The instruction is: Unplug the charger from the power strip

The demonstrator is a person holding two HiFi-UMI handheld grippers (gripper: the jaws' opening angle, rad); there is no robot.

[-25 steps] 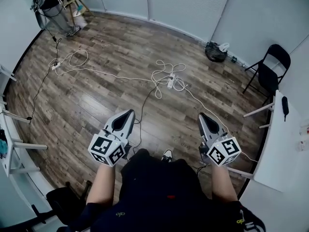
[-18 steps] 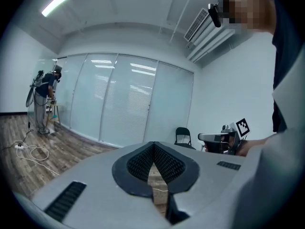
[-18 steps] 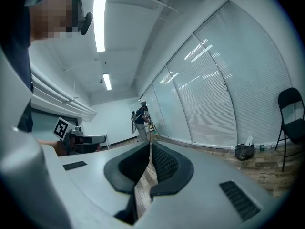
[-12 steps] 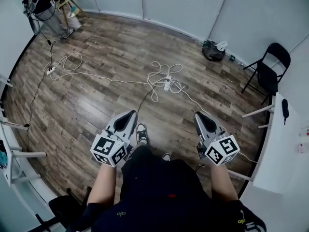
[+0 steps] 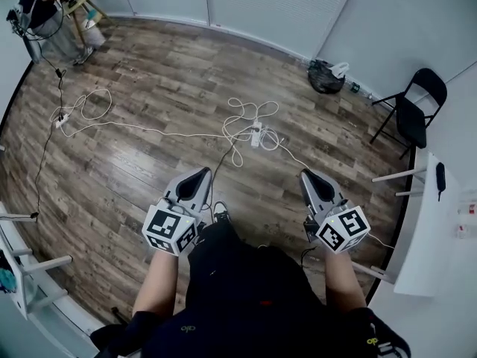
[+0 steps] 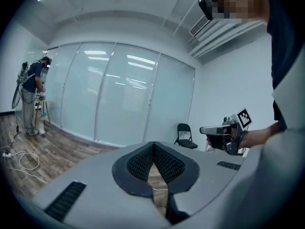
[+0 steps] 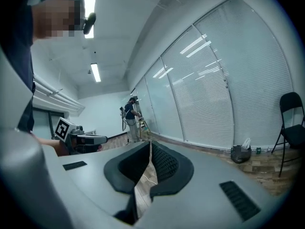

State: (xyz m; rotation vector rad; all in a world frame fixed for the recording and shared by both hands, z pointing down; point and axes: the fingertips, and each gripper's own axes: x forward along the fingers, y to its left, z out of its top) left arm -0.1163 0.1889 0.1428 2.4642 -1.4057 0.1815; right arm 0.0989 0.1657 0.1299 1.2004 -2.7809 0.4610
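A white power strip [image 5: 256, 133] lies on the wooden floor amid loops of white cable [image 5: 241, 112], well ahead of both grippers. I cannot make out a charger on it at this distance. A dark cord [image 5: 220, 161] runs from the strip back toward my feet. My left gripper [image 5: 203, 173] and right gripper [image 5: 306, 174] are held side by side at waist height, pointing forward, both shut and empty. The left gripper view shows its pads [image 6: 164, 163] pressed together, with the right gripper [image 6: 224, 130] off to the side. The right gripper view shows the same, pads [image 7: 162, 162] touching.
A black folding chair [image 5: 414, 107] and a white table [image 5: 432, 222] stand at the right. A dark bag [image 5: 326, 78] sits by the far wall. Another person [image 5: 41, 10] works at the far left, near a second strip and cable [image 5: 62, 118].
I have walked forward across the floor. Both grippers came along, still shut and side by side. The power strip sits a little lower in the head view.
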